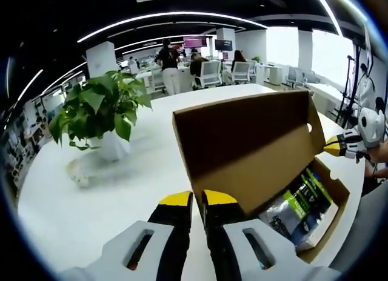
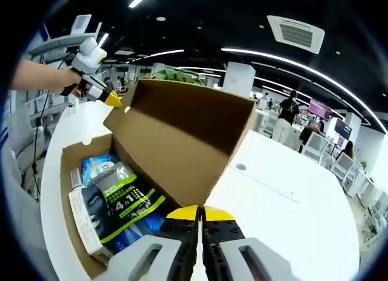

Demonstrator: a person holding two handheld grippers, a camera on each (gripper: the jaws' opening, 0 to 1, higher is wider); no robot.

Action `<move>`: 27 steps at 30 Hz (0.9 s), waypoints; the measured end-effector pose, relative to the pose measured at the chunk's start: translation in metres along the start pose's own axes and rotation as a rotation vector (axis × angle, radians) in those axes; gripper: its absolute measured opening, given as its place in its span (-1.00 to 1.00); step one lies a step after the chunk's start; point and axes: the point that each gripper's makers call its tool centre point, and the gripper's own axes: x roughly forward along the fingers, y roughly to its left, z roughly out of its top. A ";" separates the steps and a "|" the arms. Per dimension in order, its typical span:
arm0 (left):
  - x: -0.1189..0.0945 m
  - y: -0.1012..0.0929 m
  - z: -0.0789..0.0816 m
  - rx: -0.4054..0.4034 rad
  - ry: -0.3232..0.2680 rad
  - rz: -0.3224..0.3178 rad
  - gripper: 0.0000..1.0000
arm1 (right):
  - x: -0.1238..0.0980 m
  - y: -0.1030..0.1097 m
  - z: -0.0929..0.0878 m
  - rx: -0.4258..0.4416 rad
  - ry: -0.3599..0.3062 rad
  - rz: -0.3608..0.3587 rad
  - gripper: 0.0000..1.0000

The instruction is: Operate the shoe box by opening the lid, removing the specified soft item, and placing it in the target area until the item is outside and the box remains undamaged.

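The brown cardboard shoe box (image 1: pixel 332 202) (image 2: pixel 71 190) lies on a white table with its lid (image 1: pixel 242 142) (image 2: pixel 182 135) standing up. Inside lie soft packets: a black one with a green label (image 1: pixel 300 199) (image 2: pixel 124 199) on a blue one (image 2: pixel 97 166). My left gripper (image 1: pixel 197 199) is shut at the lid's near lower corner, the cardboard edge running into its narrow gap; it also pinches the lid's far side flap in the right gripper view (image 2: pixel 112 99). My right gripper (image 2: pixel 198 213) is shut on the lid's other end, and its yellow tip (image 1: pixel 330 145) touches that flap.
A potted green plant (image 1: pixel 100 114) in a white pot stands on the table (image 1: pixel 121 196) (image 2: pixel 285 196) left of the box. Office chairs and people are far behind. A small round mark (image 2: pixel 240 167) sits on the table beyond the lid.
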 end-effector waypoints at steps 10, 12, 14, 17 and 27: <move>0.000 -0.001 -0.021 -0.028 0.037 -0.001 -0.81 | 0.001 0.000 0.001 0.001 -0.001 -0.001 -1.00; 0.000 -0.001 -0.027 -0.033 0.048 -0.002 -0.81 | 0.002 -0.001 0.001 0.002 0.000 -0.001 -1.00; 0.001 -0.001 -0.031 -0.042 0.055 -0.003 -0.83 | 0.002 -0.001 0.002 0.004 0.000 -0.001 -1.00; 0.001 -0.003 -0.035 -0.045 0.066 -0.004 -0.92 | 0.003 -0.002 0.002 0.003 0.000 -0.001 -1.00; 0.003 -0.007 -0.035 -0.030 0.068 0.001 -0.97 | 0.006 -0.005 0.003 0.004 0.004 -0.002 -1.00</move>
